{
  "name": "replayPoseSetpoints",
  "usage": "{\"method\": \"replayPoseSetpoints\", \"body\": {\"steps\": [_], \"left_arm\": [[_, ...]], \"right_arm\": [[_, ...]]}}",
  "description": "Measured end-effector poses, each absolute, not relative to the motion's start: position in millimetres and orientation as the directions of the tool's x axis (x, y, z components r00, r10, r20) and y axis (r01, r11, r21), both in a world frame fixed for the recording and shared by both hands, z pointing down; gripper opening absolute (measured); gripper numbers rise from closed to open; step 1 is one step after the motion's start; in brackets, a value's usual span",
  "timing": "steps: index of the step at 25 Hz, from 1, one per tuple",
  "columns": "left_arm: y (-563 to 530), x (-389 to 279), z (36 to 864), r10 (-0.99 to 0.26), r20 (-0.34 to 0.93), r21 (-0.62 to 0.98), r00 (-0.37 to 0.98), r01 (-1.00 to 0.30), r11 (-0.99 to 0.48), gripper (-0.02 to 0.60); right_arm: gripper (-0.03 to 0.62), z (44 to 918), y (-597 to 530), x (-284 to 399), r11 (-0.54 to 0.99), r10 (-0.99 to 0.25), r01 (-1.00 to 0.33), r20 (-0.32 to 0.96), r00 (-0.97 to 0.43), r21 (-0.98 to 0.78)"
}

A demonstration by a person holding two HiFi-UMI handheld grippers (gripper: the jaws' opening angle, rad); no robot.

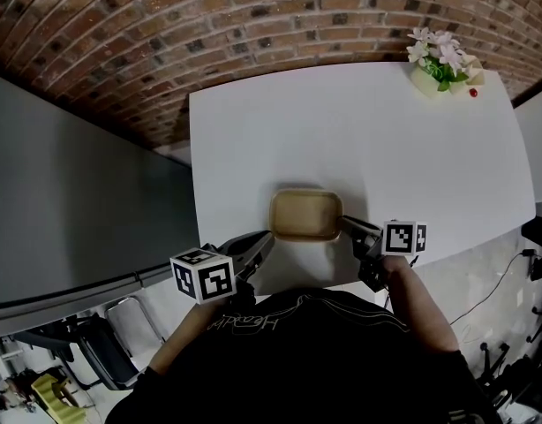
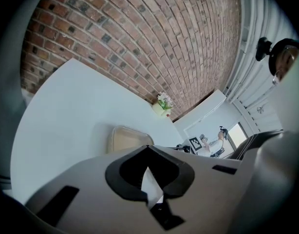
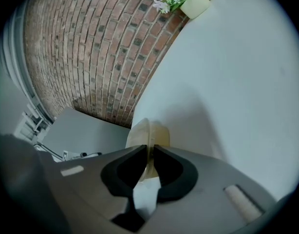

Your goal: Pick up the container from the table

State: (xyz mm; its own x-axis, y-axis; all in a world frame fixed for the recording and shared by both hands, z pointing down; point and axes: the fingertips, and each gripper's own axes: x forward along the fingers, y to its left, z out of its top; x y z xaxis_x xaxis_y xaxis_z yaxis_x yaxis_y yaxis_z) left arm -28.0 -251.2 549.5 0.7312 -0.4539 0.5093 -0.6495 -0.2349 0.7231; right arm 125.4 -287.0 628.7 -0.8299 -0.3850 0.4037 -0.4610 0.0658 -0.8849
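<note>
A shallow tan container (image 1: 306, 212) with rounded corners sits on the white table (image 1: 359, 140), near its front edge. My right gripper (image 1: 345, 224) reaches its right end. In the right gripper view the right gripper (image 3: 149, 149) has its jaws closed on the container's thin rim (image 3: 158, 132), which runs between the tips. My left gripper (image 1: 267, 237) is at the container's front left corner. In the left gripper view the left gripper (image 2: 148, 147) has its tips together with nothing seen between them, and the container (image 2: 124, 139) lies just beyond.
A small pot of pale flowers (image 1: 440, 64) stands at the table's far right corner. A brick wall (image 1: 253, 16) runs behind the table and a grey panel (image 1: 68, 201) lies to its left. The table's front edge is right under my hands.
</note>
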Motion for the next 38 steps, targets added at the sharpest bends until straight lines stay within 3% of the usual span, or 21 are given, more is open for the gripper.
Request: {"method": "replayPoseSetpoints", "body": {"steps": [19, 38], "left_arm": [[-240, -44, 539, -0.49, 0.499, 0.715, 0.715, -0.659, -0.232, 0.003], [-192, -57, 488, -0.494, 0.453, 0.684, 0.742, -0.645, -0.341, 0.003]], "right_arm": [[0.044, 617, -281, 125, 0.085, -0.427, -0.476, 0.4, -0.811, -0.875], [0.044, 526, -241, 120, 0.208, -0.588, -0.463, 0.268, -0.763, -0.862]]}}
